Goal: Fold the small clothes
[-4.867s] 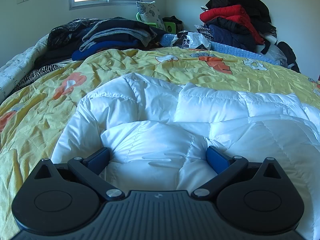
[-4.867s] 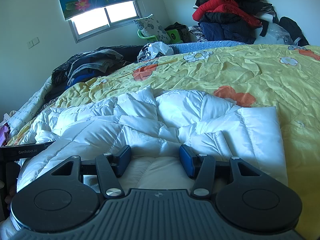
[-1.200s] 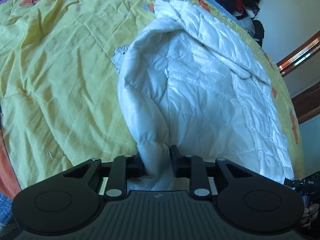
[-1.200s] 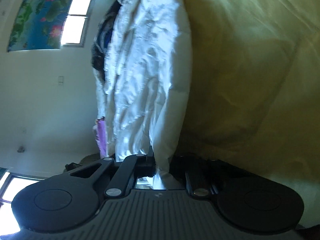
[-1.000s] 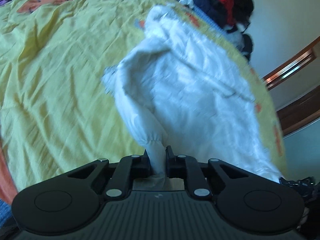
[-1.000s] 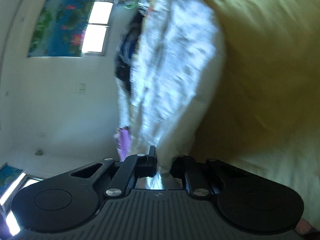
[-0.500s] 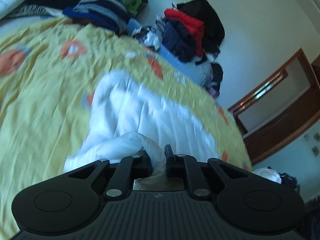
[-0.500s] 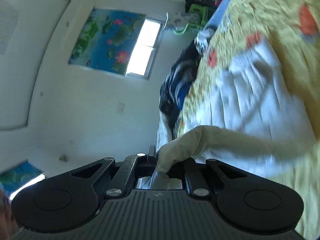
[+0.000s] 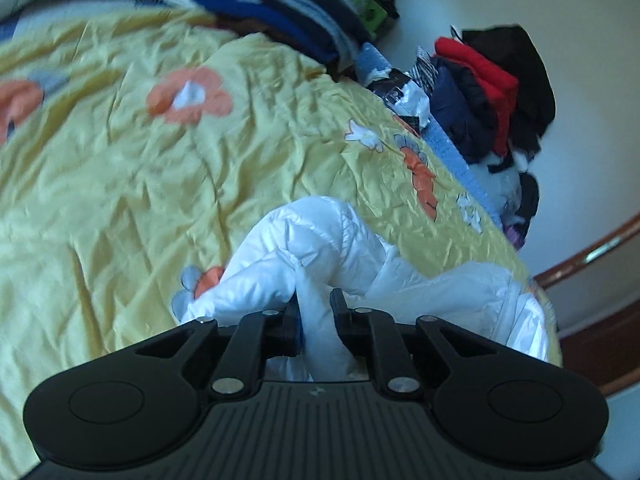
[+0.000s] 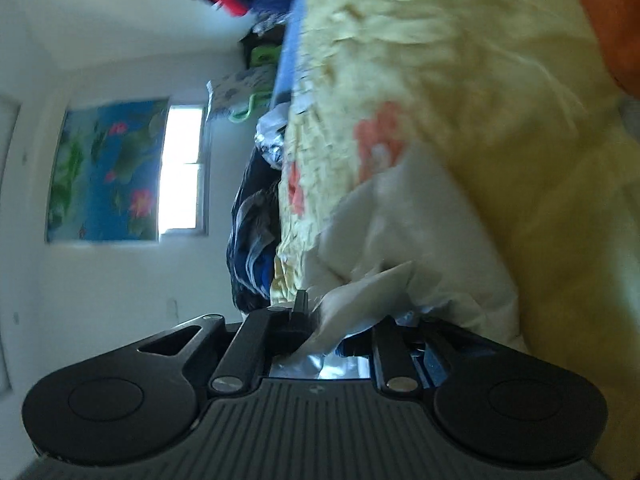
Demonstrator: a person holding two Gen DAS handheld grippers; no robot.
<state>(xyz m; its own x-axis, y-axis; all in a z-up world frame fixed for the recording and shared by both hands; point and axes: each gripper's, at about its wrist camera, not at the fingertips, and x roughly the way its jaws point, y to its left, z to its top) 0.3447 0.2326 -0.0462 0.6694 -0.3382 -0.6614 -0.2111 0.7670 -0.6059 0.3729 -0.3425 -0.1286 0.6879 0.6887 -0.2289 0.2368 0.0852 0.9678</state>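
Note:
A white puffy jacket (image 9: 320,240) lies bunched on the yellow flowered quilt (image 9: 140,168). My left gripper (image 9: 316,312) is shut on a thick fold of it, and the white cloth fills the gap between the fingers. The right wrist view is rolled on its side. There the jacket (image 10: 420,240) looks cream and blurred against the quilt (image 10: 480,80). My right gripper (image 10: 344,316) has its jaws opening, with a loose flap of the jacket still lying between them. Its right finger is mostly hidden behind the cloth.
Dark folded clothes (image 9: 288,12) are stacked at the far edge of the bed. A heap of red, navy and black garments (image 9: 492,92) leans on the wall. A wooden frame (image 9: 600,300) is at the right. A window (image 10: 182,172) and a flower poster (image 10: 104,168) are on the wall.
Both grippers have swept across the bed with the jacket, which went from stretched long to bunched on the quilt. The right jaws have widened and the left stay clamped.

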